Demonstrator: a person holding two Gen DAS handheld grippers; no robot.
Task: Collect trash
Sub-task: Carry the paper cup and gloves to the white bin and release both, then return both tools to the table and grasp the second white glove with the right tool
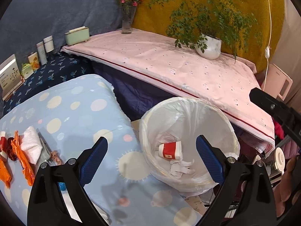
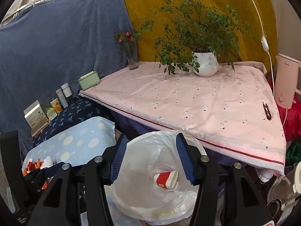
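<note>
A round trash bin point(image 1: 216, 113) lined with a white plastic bag stands between two tables; it also shows in the right wrist view point(image 2: 150, 150). Inside lie a red-and-white paper cup point(image 1: 170, 149) point(image 2: 166, 177) and crumpled white paper point(image 1: 181, 166) point(image 2: 174, 190). My left gripper point(image 1: 151, 146) is open and empty over the bin's left rim. My right gripper point(image 2: 150, 146) is open and empty above the bin. More trash lies on the blue dotted tablecloth point(image 1: 79, 113): orange wrappers point(image 1: 22, 156), a white crumpled tissue point(image 1: 31, 143) and a small red item point(image 1: 3, 143).
A pink-clothed table point(image 1: 169, 64) behind the bin holds a potted plant point(image 1: 208, 46), a flower vase point(image 1: 128, 18), a green box point(image 1: 77, 35) and a black clip point(image 2: 266, 111). Bottles and boxes point(image 1: 37, 56) line the dark blue surface at left. A pink kettle point(image 2: 286, 82) stands right.
</note>
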